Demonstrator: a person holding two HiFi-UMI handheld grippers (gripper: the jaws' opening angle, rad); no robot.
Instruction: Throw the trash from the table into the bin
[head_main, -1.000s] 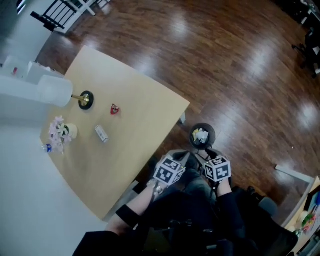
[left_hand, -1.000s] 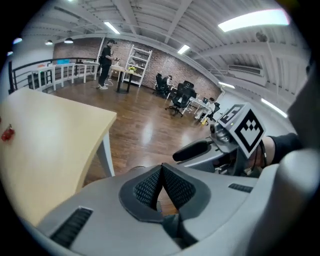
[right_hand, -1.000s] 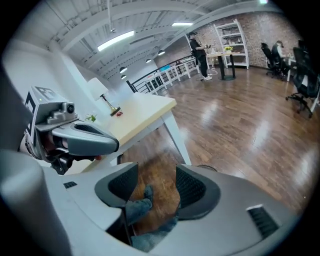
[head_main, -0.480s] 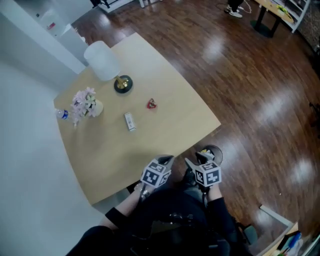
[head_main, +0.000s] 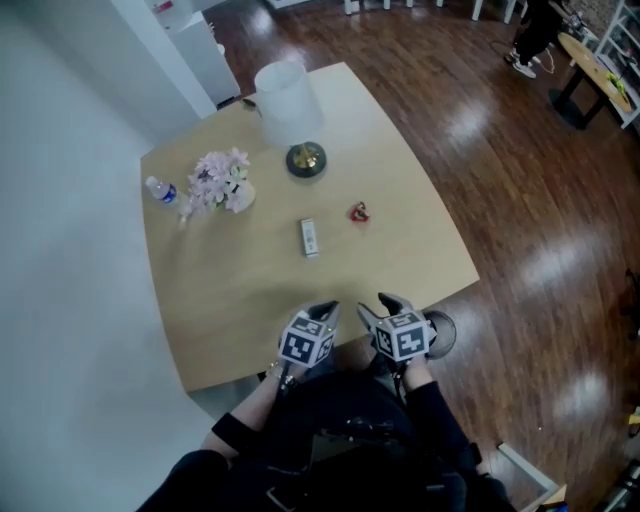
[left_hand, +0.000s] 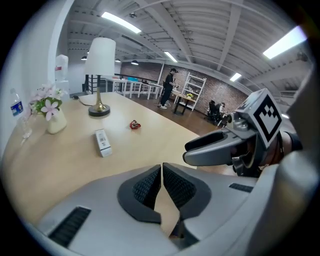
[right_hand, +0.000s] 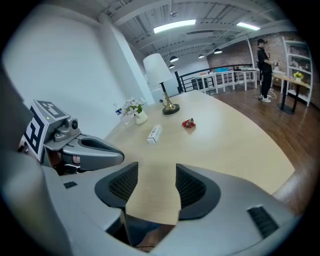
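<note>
A box (head_main: 310, 237) and a wrapper (head_main: 359, 212) are not yet picked from the middle of the tabletop (head_main: 400, 150); the left hand-held gripper (left_hand: 161, 177) is closed and empty, the right hand-held gripper (right_hand: 152, 185) open and empty.

White-shaded brass lamp (head_main: 291, 112), small vase of pink flowers (head_main: 222, 183) beside it, clear plastic bottle (head_main: 160, 188) beside the vase

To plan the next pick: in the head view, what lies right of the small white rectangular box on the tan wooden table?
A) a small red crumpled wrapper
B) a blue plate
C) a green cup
A: the small red crumpled wrapper lies beside the small white rectangular box.
</note>
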